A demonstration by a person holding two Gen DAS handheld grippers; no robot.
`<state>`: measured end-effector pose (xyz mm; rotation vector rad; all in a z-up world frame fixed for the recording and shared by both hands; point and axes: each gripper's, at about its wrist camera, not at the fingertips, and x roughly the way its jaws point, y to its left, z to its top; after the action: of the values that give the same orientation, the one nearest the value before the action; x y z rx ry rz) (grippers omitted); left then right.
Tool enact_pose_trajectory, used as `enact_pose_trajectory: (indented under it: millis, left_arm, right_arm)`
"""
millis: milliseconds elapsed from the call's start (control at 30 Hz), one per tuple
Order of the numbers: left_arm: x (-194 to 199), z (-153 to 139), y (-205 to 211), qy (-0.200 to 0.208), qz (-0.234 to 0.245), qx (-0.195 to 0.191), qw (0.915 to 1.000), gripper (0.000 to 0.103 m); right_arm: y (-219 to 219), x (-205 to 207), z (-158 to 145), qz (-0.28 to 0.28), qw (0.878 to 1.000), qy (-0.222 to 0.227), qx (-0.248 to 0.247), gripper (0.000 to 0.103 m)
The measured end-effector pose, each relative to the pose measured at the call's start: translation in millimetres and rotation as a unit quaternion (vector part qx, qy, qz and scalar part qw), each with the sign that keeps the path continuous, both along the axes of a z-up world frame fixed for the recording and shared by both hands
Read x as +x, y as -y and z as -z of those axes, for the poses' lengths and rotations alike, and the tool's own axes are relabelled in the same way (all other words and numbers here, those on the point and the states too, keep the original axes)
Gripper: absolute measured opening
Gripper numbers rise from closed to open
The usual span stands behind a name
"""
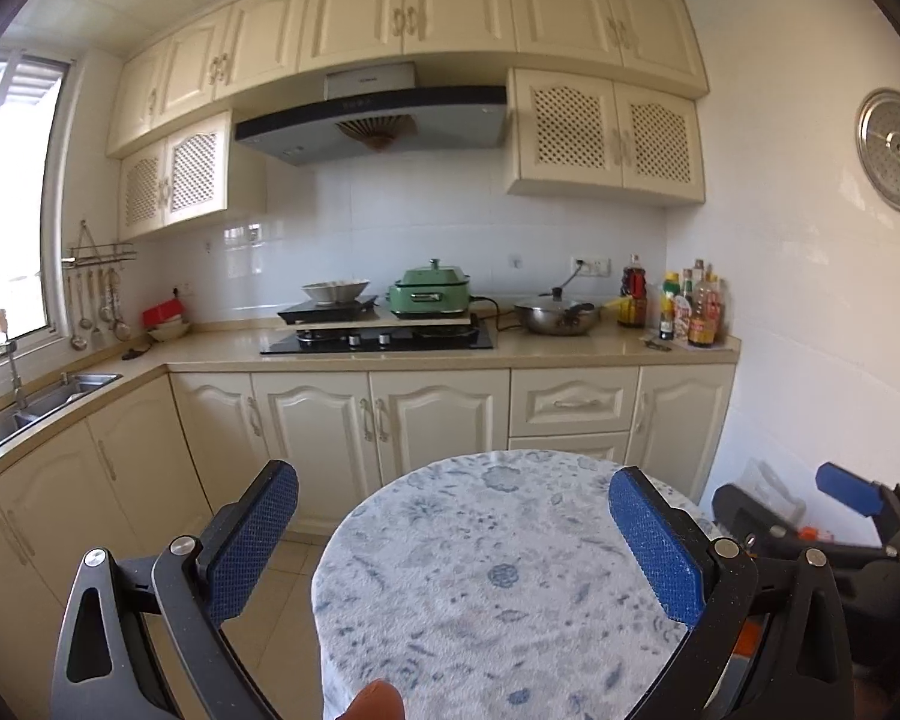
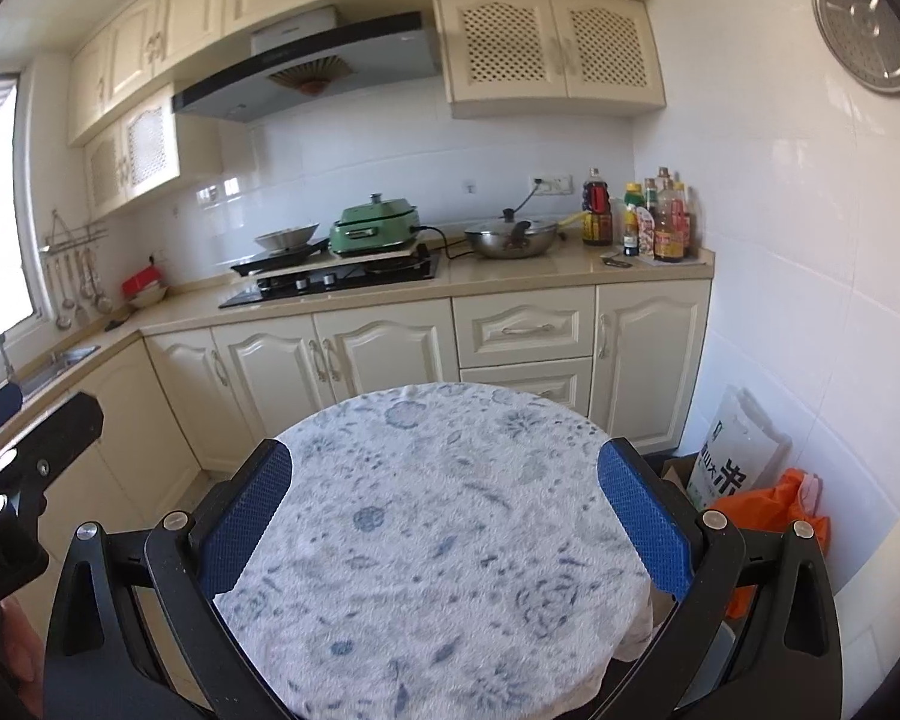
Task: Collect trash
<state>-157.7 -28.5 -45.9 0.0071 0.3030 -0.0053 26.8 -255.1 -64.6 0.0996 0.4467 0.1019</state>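
We held the left gripper (image 1: 453,531) and right gripper (image 2: 444,507) wide and empty over the table (image 2: 438,540). No trash showed there; an orange bag (image 2: 768,510) lay at 3 o'clock. The search step, we judged, called for scanning elsewhere.

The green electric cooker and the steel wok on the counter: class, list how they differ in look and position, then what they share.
1. The green electric cooker is boxy and painted mint green; the steel wok is round, shallow bare metal.
2. The cooker sits raised on a board over the black hob; the wok rests directly on the countertop, nearer the sauce bottles.

Shared: each wears a lid with a knob.
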Motion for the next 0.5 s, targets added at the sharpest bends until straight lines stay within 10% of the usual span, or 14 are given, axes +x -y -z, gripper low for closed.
enact_pose_trajectory:
  millis: [500]
  left_arm:
    - [-96, 24, -3, 0.026, -0.013, -0.027, 0.9992, 0.102]
  right_arm:
    - [-5, -77, 1, 0.000, 0.999, 0.039, -0.015, 0.103]
